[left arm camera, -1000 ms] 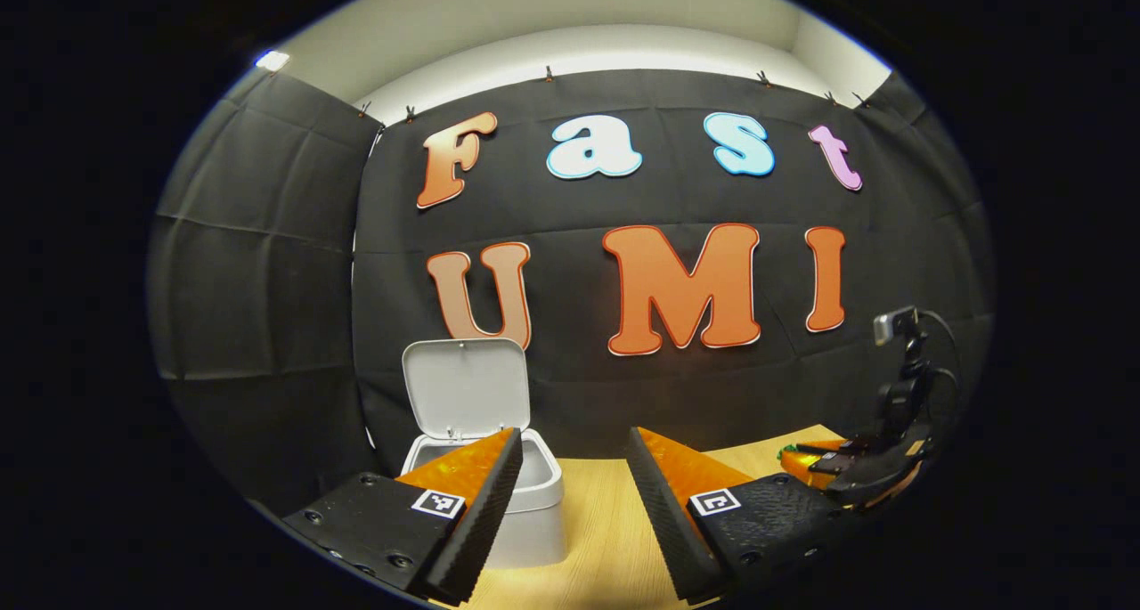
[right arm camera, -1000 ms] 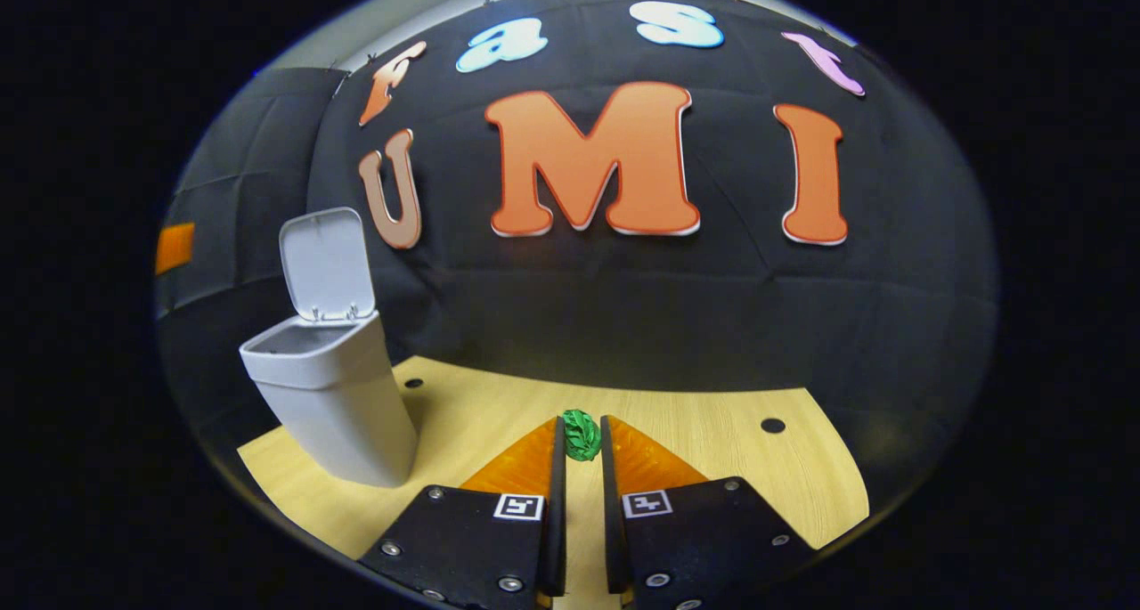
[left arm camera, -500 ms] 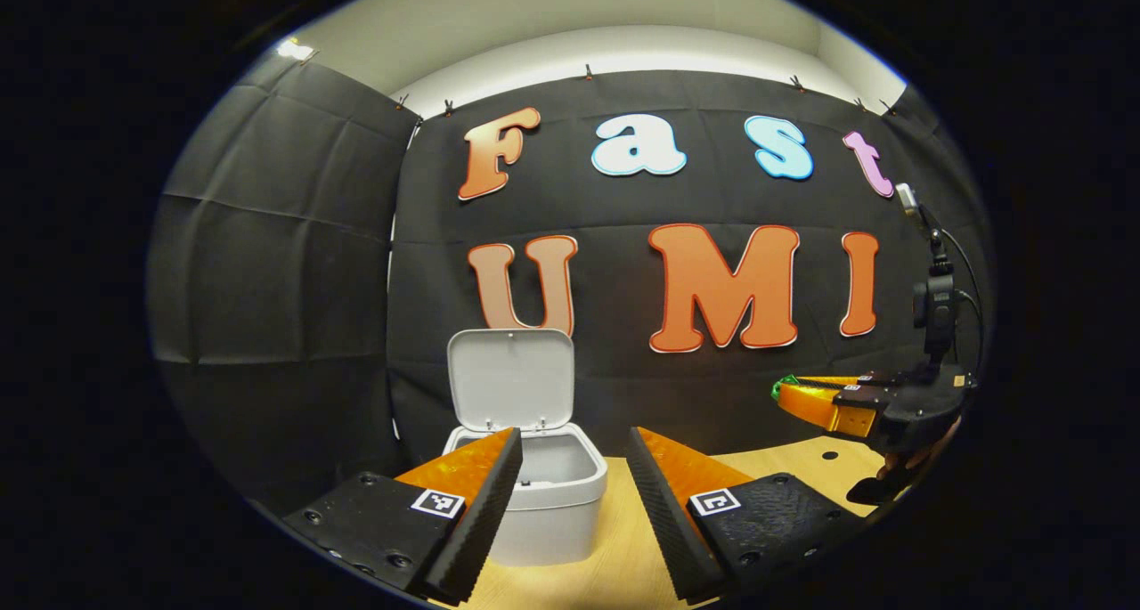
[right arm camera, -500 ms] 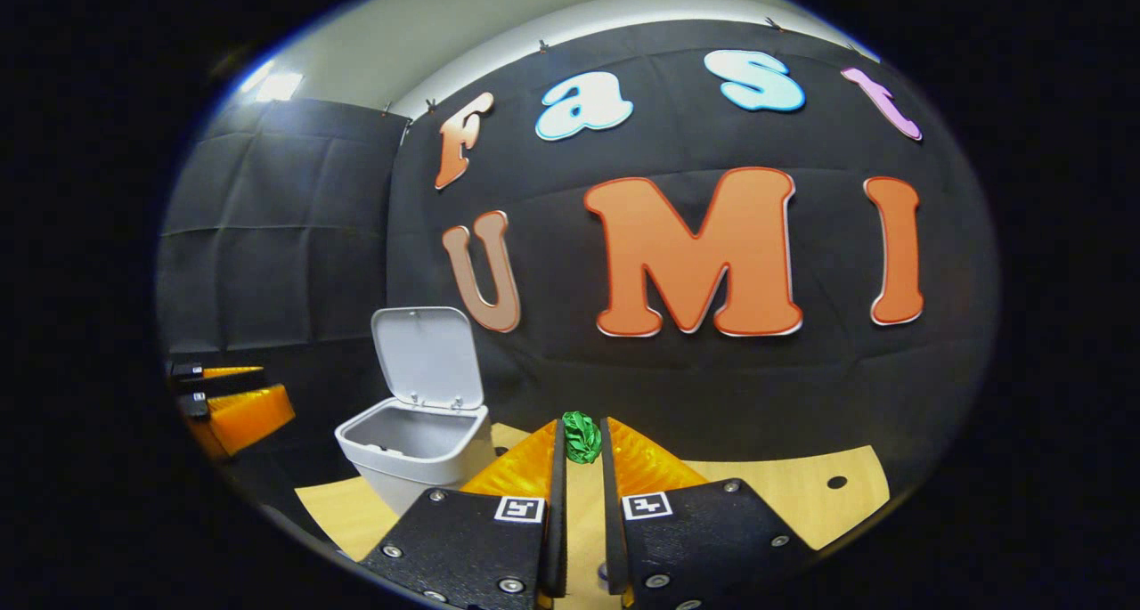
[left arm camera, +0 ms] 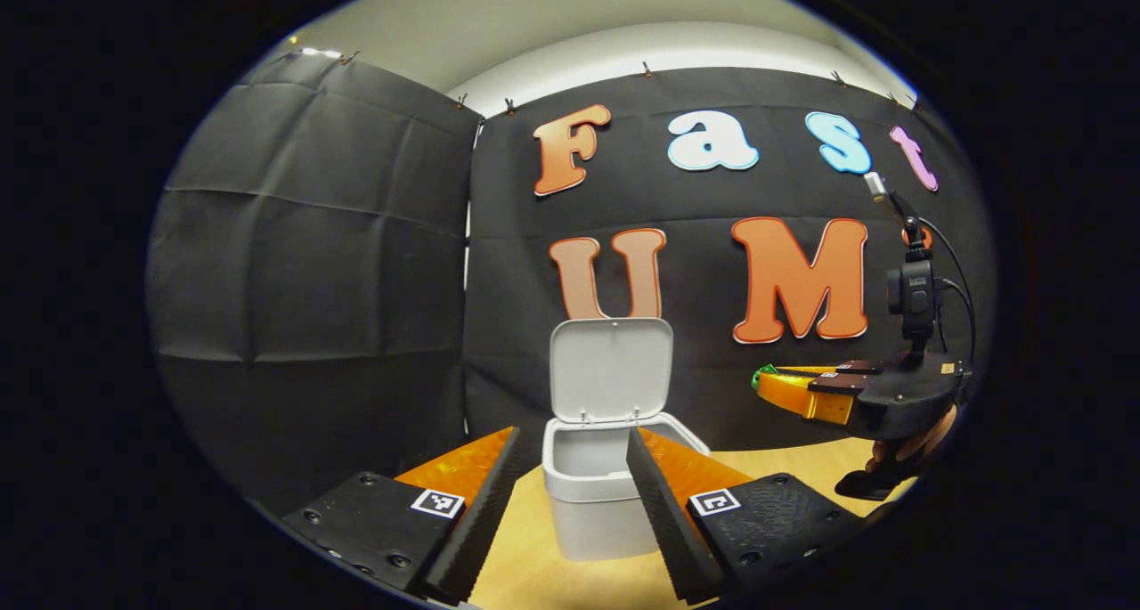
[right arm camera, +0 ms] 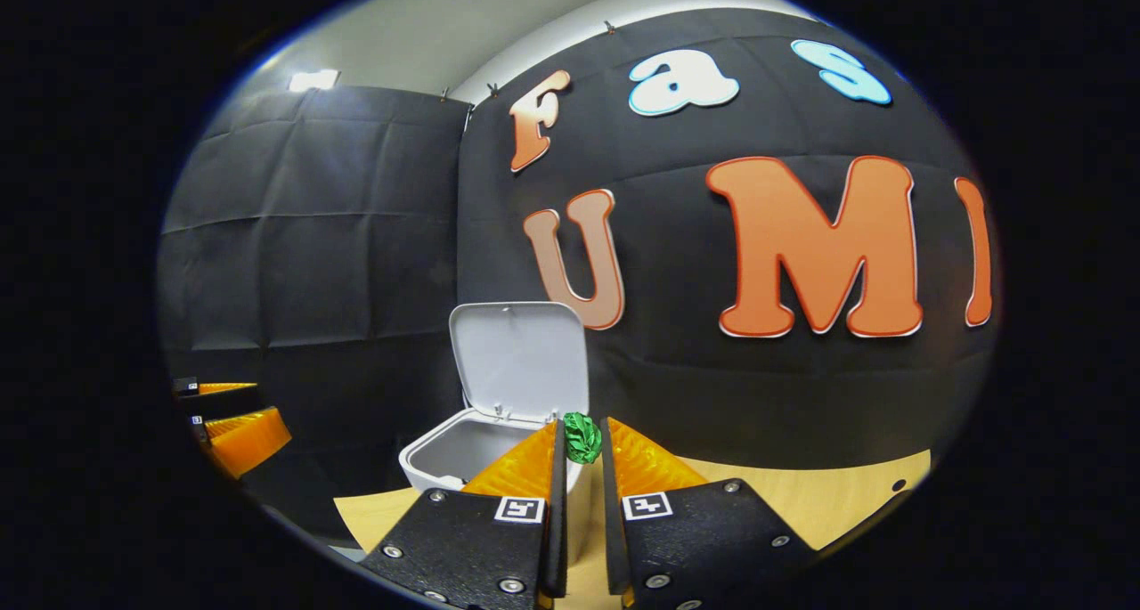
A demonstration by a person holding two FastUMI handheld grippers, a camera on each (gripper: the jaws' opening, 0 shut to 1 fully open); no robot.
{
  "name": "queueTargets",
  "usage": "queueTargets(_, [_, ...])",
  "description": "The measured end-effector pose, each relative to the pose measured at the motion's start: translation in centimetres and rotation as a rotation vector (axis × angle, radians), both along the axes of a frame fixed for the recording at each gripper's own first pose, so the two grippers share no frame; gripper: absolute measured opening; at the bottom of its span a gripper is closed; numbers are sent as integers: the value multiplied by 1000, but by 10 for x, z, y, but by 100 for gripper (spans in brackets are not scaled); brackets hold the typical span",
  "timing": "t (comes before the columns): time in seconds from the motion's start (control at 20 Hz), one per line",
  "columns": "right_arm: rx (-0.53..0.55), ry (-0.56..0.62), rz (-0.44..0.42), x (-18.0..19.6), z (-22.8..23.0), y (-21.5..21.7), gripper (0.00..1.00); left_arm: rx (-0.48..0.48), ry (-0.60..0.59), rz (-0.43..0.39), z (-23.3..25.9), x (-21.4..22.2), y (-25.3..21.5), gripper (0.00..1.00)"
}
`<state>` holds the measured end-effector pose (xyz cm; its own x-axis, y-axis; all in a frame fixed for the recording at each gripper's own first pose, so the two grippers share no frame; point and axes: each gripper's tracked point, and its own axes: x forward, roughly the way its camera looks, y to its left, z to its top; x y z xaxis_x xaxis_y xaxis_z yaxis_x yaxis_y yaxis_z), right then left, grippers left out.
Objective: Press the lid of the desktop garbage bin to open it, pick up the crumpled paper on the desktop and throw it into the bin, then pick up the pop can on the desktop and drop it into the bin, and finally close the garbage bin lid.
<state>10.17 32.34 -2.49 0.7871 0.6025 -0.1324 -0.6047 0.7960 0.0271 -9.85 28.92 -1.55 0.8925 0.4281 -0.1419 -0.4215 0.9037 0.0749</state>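
The white garbage bin (left arm camera: 597, 494) stands on the wooden desktop with its lid (left arm camera: 610, 370) swung up against the wall. My left gripper (left arm camera: 570, 454) is open in front of the bin with nothing between its fingers. In the right gripper view, my right gripper (right arm camera: 582, 438) is shut on a green crumpled paper (right arm camera: 582, 436), held in the air just right of the bin's (right arm camera: 445, 445) open mouth. The left gripper view shows the right gripper (left arm camera: 775, 386) at the right, level with the lid, the green paper (left arm camera: 762, 374) at its tips. The left gripper (right arm camera: 227, 418) appears at the far left of the right gripper view.
The light wooden desktop (right arm camera: 802, 494) runs right of the bin, with a small dark hole (right arm camera: 891, 485) near its edge. Black cloth walls close in behind and to the left. A hand (left arm camera: 908, 445) holds the right gripper.
My right gripper has carried the green paper leftward, toward the bin's open mouth. The left gripper has swung so the bin now sits between its fingers in view. Both grips are unchanged.
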Motion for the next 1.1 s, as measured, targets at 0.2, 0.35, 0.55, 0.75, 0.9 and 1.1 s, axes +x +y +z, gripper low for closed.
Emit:
queueTargets(0.2, [-8, 20, 35, 12, -18, 45, 17, 16, 27, 57, -8, -15, 37, 77])
queueTargets(0.35, [-16, 28, 58, 17, -31, 74, 17, 31, 47, 82, -12, -20, 57, 77])
queueTargets(0.55, [-49, 0, 58, 27, -42, 91, 23, 33, 60, 82, -18, -14, 70, 76])
queueTargets(0.75, [-73, 1, 50, 33, -54, 92, 33, 26, 67, 51, -25, -1, 68, 76])
queueTargets(0.9, [-75, 16, 46, 41, -59, 84, 41, 8, 72, 24, -31, 13, 62, 77])
queueTargets(1.1, [-50, 49, 63, 43, -62, 76, 81, -3, 73, -18, -34, 29, 46, 77])
